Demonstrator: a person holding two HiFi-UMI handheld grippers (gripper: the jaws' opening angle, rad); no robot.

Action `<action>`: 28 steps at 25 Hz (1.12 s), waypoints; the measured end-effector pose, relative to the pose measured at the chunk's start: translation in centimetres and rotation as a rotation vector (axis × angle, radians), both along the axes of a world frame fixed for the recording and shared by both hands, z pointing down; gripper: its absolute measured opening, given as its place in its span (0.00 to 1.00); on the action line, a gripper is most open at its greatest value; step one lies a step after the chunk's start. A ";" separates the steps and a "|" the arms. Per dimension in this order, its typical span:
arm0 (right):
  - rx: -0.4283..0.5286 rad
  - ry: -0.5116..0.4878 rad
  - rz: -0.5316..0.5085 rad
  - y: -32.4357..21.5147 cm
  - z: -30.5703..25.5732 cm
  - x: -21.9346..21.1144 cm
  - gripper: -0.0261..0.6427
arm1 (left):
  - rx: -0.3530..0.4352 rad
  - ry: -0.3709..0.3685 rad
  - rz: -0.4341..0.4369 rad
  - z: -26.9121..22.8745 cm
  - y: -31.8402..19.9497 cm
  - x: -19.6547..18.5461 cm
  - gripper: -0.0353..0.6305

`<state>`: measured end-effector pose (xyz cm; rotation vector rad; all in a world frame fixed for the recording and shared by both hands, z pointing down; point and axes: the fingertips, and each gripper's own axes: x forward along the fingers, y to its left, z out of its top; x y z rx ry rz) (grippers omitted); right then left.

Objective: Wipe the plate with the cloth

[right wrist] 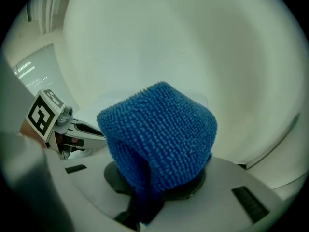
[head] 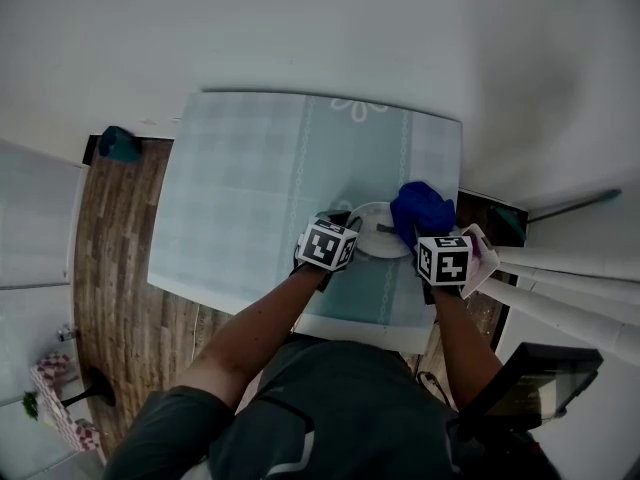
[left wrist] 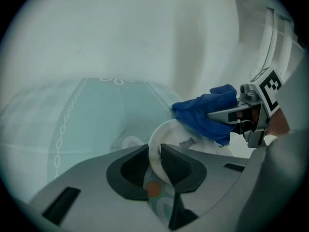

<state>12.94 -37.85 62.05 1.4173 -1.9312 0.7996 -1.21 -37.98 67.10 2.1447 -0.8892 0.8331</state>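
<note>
Jaws on both grippers are clamped on something. In the head view, the left gripper (head: 345, 230) reaches to the near-left rim of a small white plate (head: 372, 236), which sits on a pale blue checked tablecloth (head: 250, 158) near the table's front right corner. The right gripper (head: 420, 236) carries a bunched blue cloth (head: 420, 206) at the plate's right edge. A small dark mark (head: 385, 228) shows on the plate.

In the left gripper view, the two dark pads pinch the plate's rim between them, steadying it. The cloth overlaps the plate's far edge; whether it presses on the surface cannot be told. Most of the white face is uncovered, and the dark mark lies just beside the cloth.

In the right gripper view, the jaws are closed on the cloth, which bulges up over them in a thick nubby wad and hides the plate.

Judged from this, both things are gripped and brought together, but the wiping has barely begun. Nearly the whole plate remains to be rubbed.
</note>
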 end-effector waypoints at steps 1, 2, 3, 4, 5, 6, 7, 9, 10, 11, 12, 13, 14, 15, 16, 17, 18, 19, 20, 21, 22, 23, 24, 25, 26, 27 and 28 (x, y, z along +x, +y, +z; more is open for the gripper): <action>0.014 0.000 -0.003 -0.1 -0.6 -0.1 0.17 | -0.008 0.005 -0.001 0.1 0.1 0.0 0.18; 0.038 -0.010 -0.029 -0.2 -1.5 -0.8 0.17 | -0.017 0.008 -0.003 0.1 0.2 -0.1 0.18; 0.067 -0.034 -0.073 -0.4 -2.4 -2.1 0.17 | -0.022 0.007 -0.005 -0.1 0.3 -0.2 0.18; 0.091 -0.070 -0.124 -0.4 -3.3 -3.9 0.17 | -0.019 0.006 -0.003 -0.2 0.4 -0.3 0.18; 0.105 -0.112 -0.172 -0.3 -3.9 -5.8 0.17 | -0.012 0.003 0.004 -0.4 0.6 -0.4 0.18; 0.103 -0.155 -0.212 -0.2 -4.2 -7.7 0.17 | -0.006 0.001 0.014 -0.5 0.7 -0.4 0.18; 0.087 -0.192 -0.245 0.0 -4.0 -9.5 0.17 | -0.004 0.004 0.023 -0.6 0.7 -0.4 0.18; 0.039 -0.225 -0.285 0.6 -2.7 -12.1 0.17 | -0.011 0.017 0.028 -0.7 0.8 -0.2 0.18; 0.023 -0.217 -0.288 0.8 -1.9 -12.7 0.17 | -0.016 0.024 0.028 -0.8 0.8 -0.2 0.18; 0.012 -0.198 -0.281 0.8 -1.2 -12.7 0.17 | -0.019 0.028 0.028 -0.8 0.8 -0.1 0.18; -0.001 -0.174 -0.272 0.8 -0.5 -12.3 0.17 | -0.020 0.029 0.029 -0.9 0.8 -0.1 0.17; -0.017 -0.142 -0.268 0.8 0.2 -11.7 0.17 | -0.019 0.026 0.031 -0.9 0.8 -0.1 0.17; -0.033 -0.109 -0.268 0.9 0.9 -10.9 0.17 | -0.017 0.020 0.032 -1.0 0.8 0.0 0.17; -0.044 -0.087 -0.265 1.0 1.4 -10.2 0.17 | -0.016 0.015 0.032 -1.0 0.7 0.0 0.17; -0.052 -0.081 -0.252 1.1 1.7 -9.5 0.17 | -0.016 0.012 0.031 -0.9 0.8 0.1 0.17; -0.062 -0.083 -0.230 1.2 1.9 -8.8 0.17 | -0.018 0.011 0.031 -0.8 0.8 0.1 0.17; -0.074 -0.084 -0.205 1.3 2.1 -8.1 0.17 | -0.019 0.010 0.031 -0.7 0.7 0.1 0.17; -0.088 -0.079 -0.180 1.3 2.3 -7.3 0.17 | -0.022 0.009 0.033 -0.6 0.7 0.1 0.17; -0.103 -0.069 -0.157 1.3 2.4 -6.5 0.17 | -0.028 0.008 0.032 -0.5 0.6 0.1 0.17; -0.117 -0.055 -0.133 1.4 2.6 -5.5 0.17 | -0.036 0.007 0.031 -0.4 0.6 0.0 0.17; -0.129 -0.037 -0.109 1.4 2.8 -4.4 0.17 | -0.043 0.007 0.030 -0.2 0.6 0.0 0.17; -0.135 -0.020 -0.086 1.4 2.8 -3.3 0.17 | -0.045 0.005 0.030 -0.1 0.5 0.0 0.17; -0.137 -0.007 -0.063 1.3 2.9 -2.2 0.17 | -0.043 0.002 0.031 0.0 0.4 -0.1 0.17; -0.136 -0.002 -0.042 1.3 2.8 -1.2 0.17 | -0.040 -0.001 0.032 0.2 0.3 -0.1 0.17; -0.133 -0.002 -0.021 1.2 2.6 -0.4 0.17 | -0.040 0.001 0.029 0.3 0.2 -0.1 0.17; -0.128 -0.002 0.000 1.3 2.2 0.2 0.17 | -0.044 0.013 0.022 0.3 0.2 -0.1 0.17; -0.119 0.002 0.021 1.4 1.7 0.5 0.17 | -0.048 0.034 0.013 0.1 0.3 -0.1 0.17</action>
